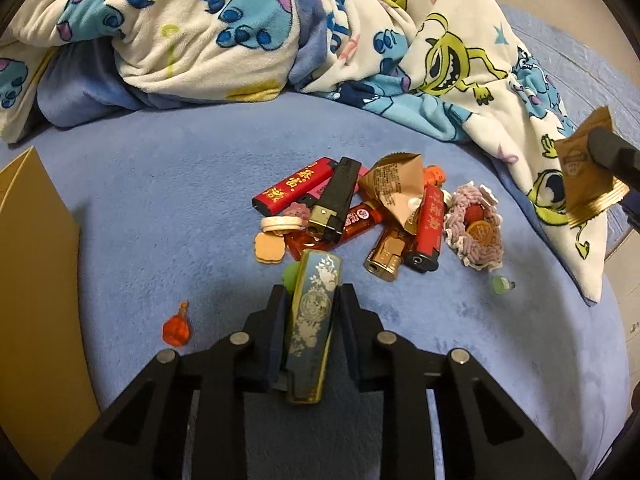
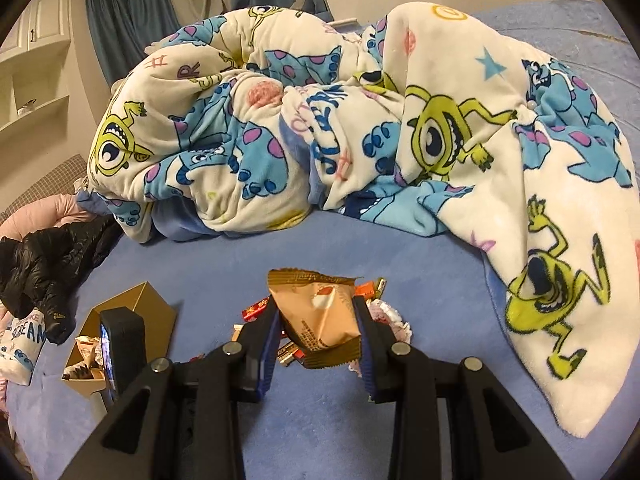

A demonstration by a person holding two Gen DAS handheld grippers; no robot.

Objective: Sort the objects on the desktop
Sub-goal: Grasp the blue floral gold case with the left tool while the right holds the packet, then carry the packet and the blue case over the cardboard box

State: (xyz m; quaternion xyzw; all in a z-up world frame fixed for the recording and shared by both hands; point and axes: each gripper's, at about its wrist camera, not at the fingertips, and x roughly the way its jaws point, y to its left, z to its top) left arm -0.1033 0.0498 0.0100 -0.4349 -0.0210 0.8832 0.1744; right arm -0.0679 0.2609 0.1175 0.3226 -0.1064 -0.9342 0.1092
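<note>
My left gripper [image 1: 313, 294] is shut on a blue lighter with a silver flower pattern [image 1: 314, 320], held above the blue bed surface just short of the pile. The pile [image 1: 360, 208] holds red lighters, a black lighter [image 1: 335, 204], a brown snack wrapper [image 1: 394, 186], small biscuits and a knitted purple cake [image 1: 476, 228]. My right gripper [image 2: 316, 312] is shut on a tan snack packet [image 2: 320, 320] above the pile; it also shows at the right edge of the left wrist view [image 1: 588, 172].
A gold open box [image 2: 120, 332] with wrappers inside stands at the left; its wall shows in the left wrist view [image 1: 36, 260]. A cartoon blanket [image 2: 320, 120] is heaped behind and to the right. A red charm [image 1: 176, 326] and a green piece [image 1: 502, 283] lie loose. A black jacket [image 2: 44, 264] lies far left.
</note>
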